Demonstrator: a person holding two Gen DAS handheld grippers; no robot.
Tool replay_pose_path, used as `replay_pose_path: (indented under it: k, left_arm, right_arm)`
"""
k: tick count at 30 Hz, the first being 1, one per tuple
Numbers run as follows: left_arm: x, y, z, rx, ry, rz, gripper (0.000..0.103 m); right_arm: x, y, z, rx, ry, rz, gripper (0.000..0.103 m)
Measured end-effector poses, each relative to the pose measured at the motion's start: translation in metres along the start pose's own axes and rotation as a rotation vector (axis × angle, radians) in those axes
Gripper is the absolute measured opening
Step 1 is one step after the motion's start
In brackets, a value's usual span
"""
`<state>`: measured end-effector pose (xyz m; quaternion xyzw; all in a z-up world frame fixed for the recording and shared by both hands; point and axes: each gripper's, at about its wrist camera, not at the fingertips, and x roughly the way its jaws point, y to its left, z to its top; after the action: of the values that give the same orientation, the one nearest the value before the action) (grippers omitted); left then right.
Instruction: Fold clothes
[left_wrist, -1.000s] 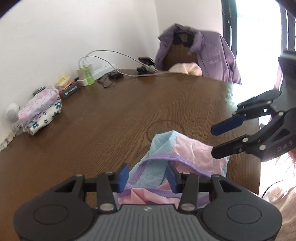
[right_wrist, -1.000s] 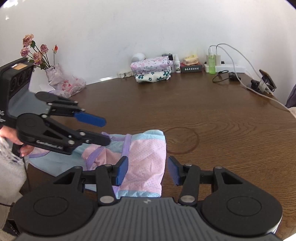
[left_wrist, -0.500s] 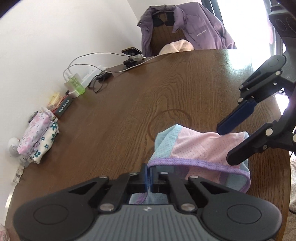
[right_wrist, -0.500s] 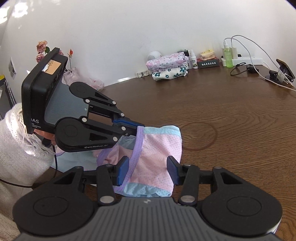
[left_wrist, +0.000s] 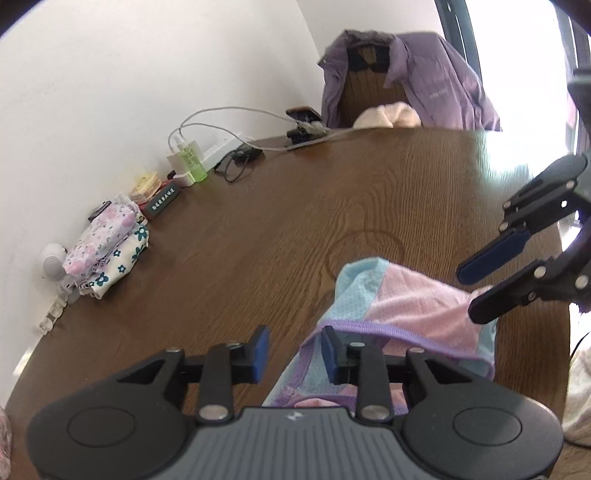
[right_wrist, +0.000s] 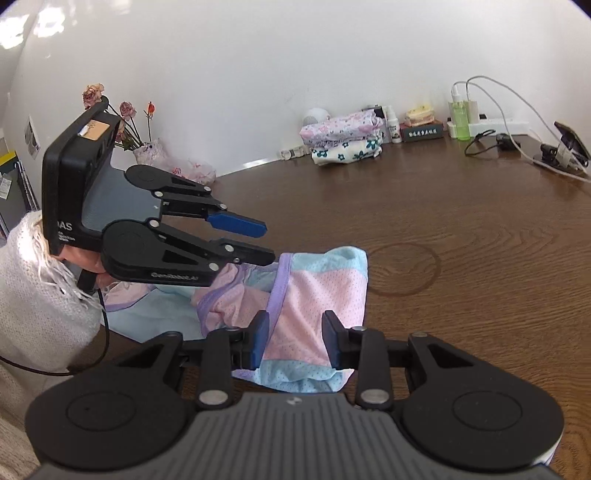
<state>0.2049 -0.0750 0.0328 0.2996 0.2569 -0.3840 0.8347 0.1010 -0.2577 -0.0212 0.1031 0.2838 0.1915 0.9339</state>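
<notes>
Brown wooden table (left_wrist: 258, 229) filling most of both views, pink-and-blue garment (right_wrist: 317, 295) lying rumpled at lower centre. Left gripper (left_wrist: 293, 349) at bottom centre, jaws apart after just reopening, purple waistband beside one pad but unclamped. Right gripper (right_wrist: 293, 341) low in its own view, jaws just narrowing, straddling the pink fabric without pinching it.

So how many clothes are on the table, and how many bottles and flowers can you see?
Folded clothes stacked by the wall: 2 (purple floral, white with teal flowers)
Pink and blue garment being folded: 1
Green bottles: 1
Small white bottles: 1
Dried flowers: 3 or so
Total: 8
</notes>
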Motion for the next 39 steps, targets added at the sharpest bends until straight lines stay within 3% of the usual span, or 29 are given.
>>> replay_pose_path:
  k: [3,4,5,7,13,19,24,26,28,29,30,32,37,39]
  left_arm:
    - [-0.007,0.001,0.011,-0.071,-0.052,-0.092,0.027]
    - [-0.004,-0.002,0.014,-0.075,-0.05,-0.126,0.024]
    - [0.001,-0.007,0.016,-0.069,-0.039,-0.153,0.012]
    - [0.013,-0.018,0.017,-0.048,-0.003,-0.18,0.008]
    - [0.047,-0.03,0.005,-0.037,0.093,-0.159,0.008]
    - [0.048,-0.028,0.0,-0.081,0.087,-0.149,0.008]
    - [0.019,-0.022,0.001,-0.125,0.033,-0.133,0.017]
    - [0.0,-0.02,0.0,-0.14,0.016,-0.124,0.049]
    - [-0.016,-0.021,-0.003,-0.143,0.016,-0.111,0.073]
    - [-0.022,-0.022,-0.005,-0.142,0.016,-0.108,0.084]
    - [-0.028,-0.024,-0.007,-0.138,0.017,-0.109,0.088]
    - [-0.036,-0.029,-0.011,-0.125,0.015,-0.119,0.091]
    - [-0.033,-0.044,-0.014,-0.052,-0.023,-0.134,0.089]
    - [-0.027,-0.048,-0.012,-0.029,-0.042,-0.144,0.07]
  right_arm:
    - [0.005,0.007,-0.001,-0.033,0.02,-0.002,0.021]
    - [0.01,0.009,-0.003,-0.042,0.034,-0.007,0.02]
    - [0.015,0.012,-0.005,-0.051,0.048,-0.012,0.02]
    - [0.021,0.015,-0.007,-0.057,0.064,-0.029,0.021]
    - [0.028,0.02,-0.012,-0.08,0.083,-0.064,0.021]
    - [0.029,0.03,-0.014,-0.129,0.09,-0.104,0.021]
    - [0.016,0.024,-0.006,-0.072,0.075,-0.08,0.023]
    - [0.003,0.016,-0.001,-0.045,0.056,-0.098,0.034]
    - [-0.007,0.007,0.005,-0.02,0.046,-0.116,0.06]
    - [-0.009,0.001,0.008,-0.004,0.045,-0.12,0.066]
    - [-0.01,-0.006,0.01,0.018,0.049,-0.121,0.069]
    - [-0.009,-0.02,0.014,0.075,0.061,-0.117,0.077]
    - [0.004,-0.04,0.012,0.198,0.067,-0.061,0.077]
    - [0.011,-0.039,0.008,0.208,0.047,-0.055,0.074]
